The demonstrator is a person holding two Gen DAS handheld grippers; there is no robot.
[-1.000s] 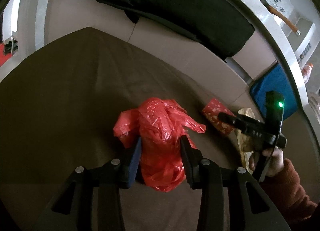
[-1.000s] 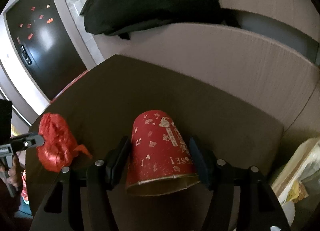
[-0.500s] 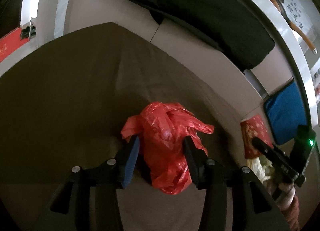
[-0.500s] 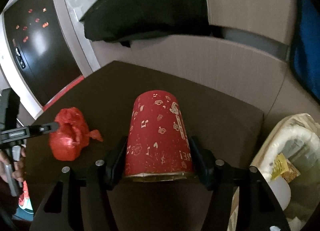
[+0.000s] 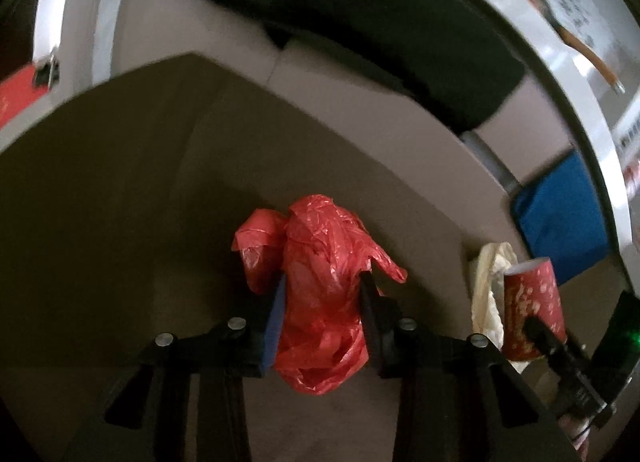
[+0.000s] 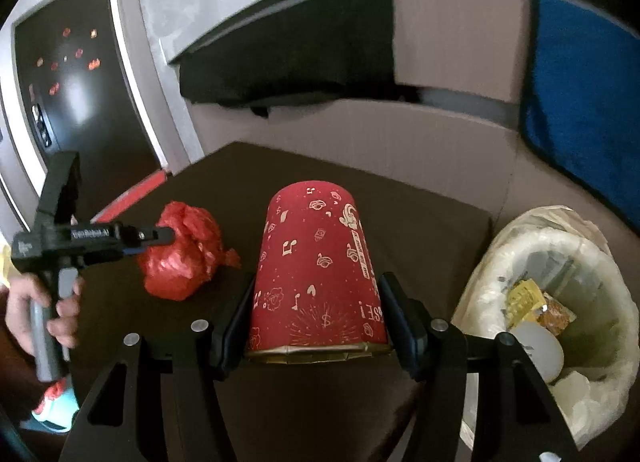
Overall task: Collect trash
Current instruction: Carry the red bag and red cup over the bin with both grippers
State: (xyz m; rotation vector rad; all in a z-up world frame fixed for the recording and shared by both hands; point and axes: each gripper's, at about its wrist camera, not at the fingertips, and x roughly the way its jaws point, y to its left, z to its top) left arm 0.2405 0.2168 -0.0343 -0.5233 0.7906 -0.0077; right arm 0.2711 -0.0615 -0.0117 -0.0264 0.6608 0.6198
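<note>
My left gripper (image 5: pixel 322 282) is shut on a crumpled red plastic bag (image 5: pixel 320 262), held just above the dark brown table (image 5: pixel 120 221). It also shows in the right wrist view (image 6: pixel 154 238) with the bag (image 6: pixel 180 254). My right gripper (image 6: pixel 316 294) is shut on an upside-down red paper cup (image 6: pixel 316 274) with gold print, held over the table next to the trash bin (image 6: pixel 532 234). The cup (image 5: pixel 534 302) also shows at the right of the left wrist view.
The trash bin has a pale liner and holds wrappers and white scraps (image 6: pixel 540 326), right of the table edge. A black cushion (image 6: pixel 300 53) and a blue cushion (image 6: pixel 580 101) lie on the beige sofa behind. A dark door (image 6: pixel 68 93) is at the far left.
Both grippers have lifted their loads and swung right. The cup has moved closer to the bin, which now shows fully. The red bag hangs clear of the table.
</note>
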